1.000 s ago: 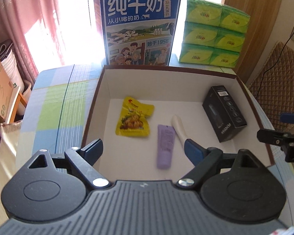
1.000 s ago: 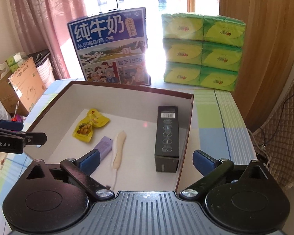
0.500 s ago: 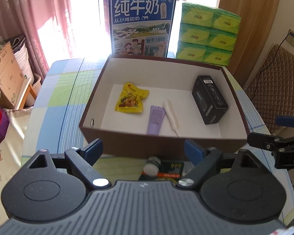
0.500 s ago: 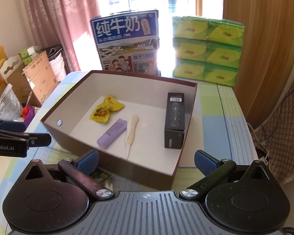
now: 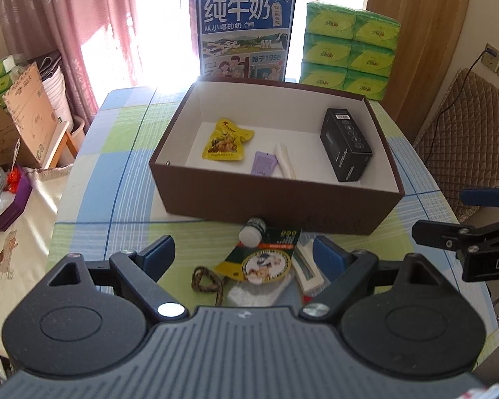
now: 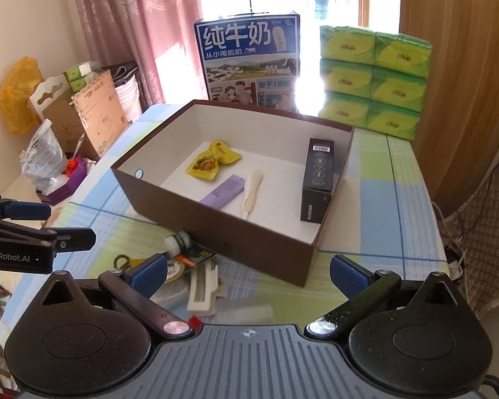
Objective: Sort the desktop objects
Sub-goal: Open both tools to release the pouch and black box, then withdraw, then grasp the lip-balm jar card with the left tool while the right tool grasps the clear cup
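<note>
A brown box with white inside holds a yellow snack packet, a purple tube, a cream piece and a black carton. In front of it on the table lie a small white bottle, a green and yellow card, a braided cord and a white plastic piece. My left gripper is open and empty above these loose items. My right gripper is open and empty, near the box's front corner.
A blue milk carton box and stacked green tissue packs stand behind the brown box. Cardboard boxes and a purple box sit off the table's left. A quilted chair is at the right.
Both grippers have pulled back and up from over the box. The box's front wall and the loose items in front of it have come into view. Both stay open.
</note>
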The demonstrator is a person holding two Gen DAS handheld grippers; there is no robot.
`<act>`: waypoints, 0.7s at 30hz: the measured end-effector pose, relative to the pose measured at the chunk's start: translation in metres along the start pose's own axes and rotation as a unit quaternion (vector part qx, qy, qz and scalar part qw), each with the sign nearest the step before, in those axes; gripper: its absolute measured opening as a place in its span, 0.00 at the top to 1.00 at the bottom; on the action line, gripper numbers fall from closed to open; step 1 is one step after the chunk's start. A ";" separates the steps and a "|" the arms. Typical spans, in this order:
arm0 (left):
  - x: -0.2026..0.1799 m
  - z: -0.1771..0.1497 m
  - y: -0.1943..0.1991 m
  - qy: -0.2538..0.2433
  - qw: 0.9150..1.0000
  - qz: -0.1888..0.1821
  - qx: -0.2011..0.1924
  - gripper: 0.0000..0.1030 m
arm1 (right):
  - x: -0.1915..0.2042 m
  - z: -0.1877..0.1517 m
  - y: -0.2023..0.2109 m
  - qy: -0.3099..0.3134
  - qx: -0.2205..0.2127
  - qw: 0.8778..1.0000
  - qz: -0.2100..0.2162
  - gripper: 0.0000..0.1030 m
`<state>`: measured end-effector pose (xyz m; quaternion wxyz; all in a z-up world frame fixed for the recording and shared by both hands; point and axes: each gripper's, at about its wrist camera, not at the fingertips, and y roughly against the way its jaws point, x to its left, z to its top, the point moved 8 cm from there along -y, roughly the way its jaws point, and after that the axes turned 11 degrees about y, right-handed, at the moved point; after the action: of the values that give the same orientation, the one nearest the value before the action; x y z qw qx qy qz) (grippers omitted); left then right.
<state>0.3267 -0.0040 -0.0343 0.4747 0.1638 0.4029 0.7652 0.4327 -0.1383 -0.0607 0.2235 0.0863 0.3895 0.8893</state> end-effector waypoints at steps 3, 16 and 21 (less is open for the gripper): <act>0.001 -0.007 0.004 0.005 1.000 0.008 0.000 0.15 | 0.004 -0.007 0.003 0.011 0.001 1.000 0.000 0.02; 0.014 -0.066 0.010 0.036 0.998 0.030 0.034 0.15 | 0.022 -0.056 0.002 0.043 0.030 0.998 0.024 0.02; 0.019 -0.086 0.014 0.044 0.997 0.036 0.044 0.16 | 0.029 -0.074 0.003 0.037 0.042 0.997 0.043 0.02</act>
<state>0.2542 -0.0304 -0.0799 0.4208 0.1649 0.4502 0.7701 0.3821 -0.1747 -0.1098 0.1664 0.0797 0.4303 0.8836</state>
